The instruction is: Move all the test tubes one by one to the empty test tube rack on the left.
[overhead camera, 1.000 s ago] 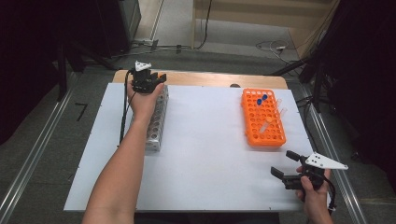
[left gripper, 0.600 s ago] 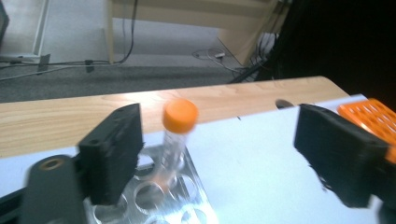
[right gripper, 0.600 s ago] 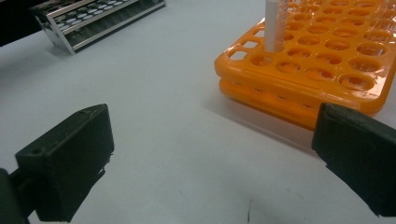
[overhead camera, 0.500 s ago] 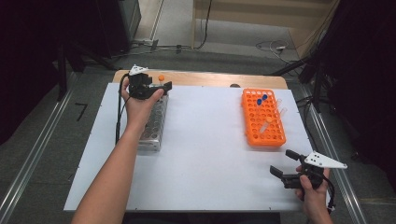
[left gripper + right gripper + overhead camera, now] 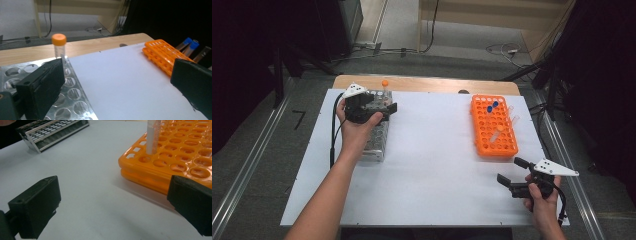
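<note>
An orange-capped tube (image 5: 385, 86) stands upright in the far end of the metal rack (image 5: 377, 142) at the table's left. My left gripper (image 5: 388, 103) hovers over that rack just short of the tube; its jaws have just been opening and stand wide with nothing between them. In the left gripper view the tube (image 5: 59, 46) rises beyond the left jaw, apart from it. The orange rack (image 5: 493, 126) at the right holds blue-capped tubes (image 5: 492, 106) and clear ones. My right gripper (image 5: 511, 170) rests open near the front right, pointing at the orange rack (image 5: 160, 167).
The white table top (image 5: 432, 165) lies bare between the two racks. A wooden strip (image 5: 432, 84) runs along the far edge. A clear tube (image 5: 153, 137) stands in the orange rack's near corner. The left gripper's cable (image 5: 332, 135) trails along the forearm.
The left gripper opened and let go of the orange-capped tube, which now stands alone in the metal rack. The left hand drew back toward the person. The right hand stayed put.
</note>
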### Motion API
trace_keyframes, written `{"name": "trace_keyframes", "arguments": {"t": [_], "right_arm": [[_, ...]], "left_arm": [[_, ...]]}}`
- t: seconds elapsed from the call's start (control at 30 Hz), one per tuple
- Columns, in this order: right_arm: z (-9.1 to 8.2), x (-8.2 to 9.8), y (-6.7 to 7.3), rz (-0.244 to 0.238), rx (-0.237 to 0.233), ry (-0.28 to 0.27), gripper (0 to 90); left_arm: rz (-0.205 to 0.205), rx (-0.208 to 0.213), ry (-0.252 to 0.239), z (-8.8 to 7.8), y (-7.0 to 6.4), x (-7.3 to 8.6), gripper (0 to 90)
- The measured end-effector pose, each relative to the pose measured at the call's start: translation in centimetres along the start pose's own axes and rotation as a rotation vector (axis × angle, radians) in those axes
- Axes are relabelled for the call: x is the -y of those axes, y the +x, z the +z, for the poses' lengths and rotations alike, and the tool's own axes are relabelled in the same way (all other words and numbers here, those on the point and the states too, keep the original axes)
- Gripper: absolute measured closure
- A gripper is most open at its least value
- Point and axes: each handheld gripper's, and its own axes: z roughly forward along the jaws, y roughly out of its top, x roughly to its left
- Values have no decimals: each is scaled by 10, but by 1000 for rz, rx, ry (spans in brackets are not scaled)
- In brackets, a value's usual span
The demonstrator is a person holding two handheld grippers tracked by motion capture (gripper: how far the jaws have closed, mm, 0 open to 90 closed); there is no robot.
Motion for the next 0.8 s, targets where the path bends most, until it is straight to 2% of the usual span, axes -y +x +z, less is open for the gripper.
{"name": "trace_keyframes", "arguments": {"t": [0.13,0.37,0.43,0.5,0.63,0.7,0.8], "right_arm": [[5,-7,3,7,-4,-3,0],[14,-24,5,6,20,0,0],[16,-30,3,14,35,1,0],[19,-34,0,26,39,-4,0],[25,-43,-6,36,57,-4,0],[30,-47,-9,29,79,4,0],[39,-52,-15,44,92,-3,29]], "left_arm": [[12,21,4,-6,-12,5,0],[22,61,-1,-15,-33,13,0],[27,64,-8,-18,-39,16,0],[53,57,-3,-20,-46,20,0],[67,76,-4,-21,-57,30,0],[65,80,-12,-21,-60,33,0],[58,90,-16,-18,-65,39,0]]}}
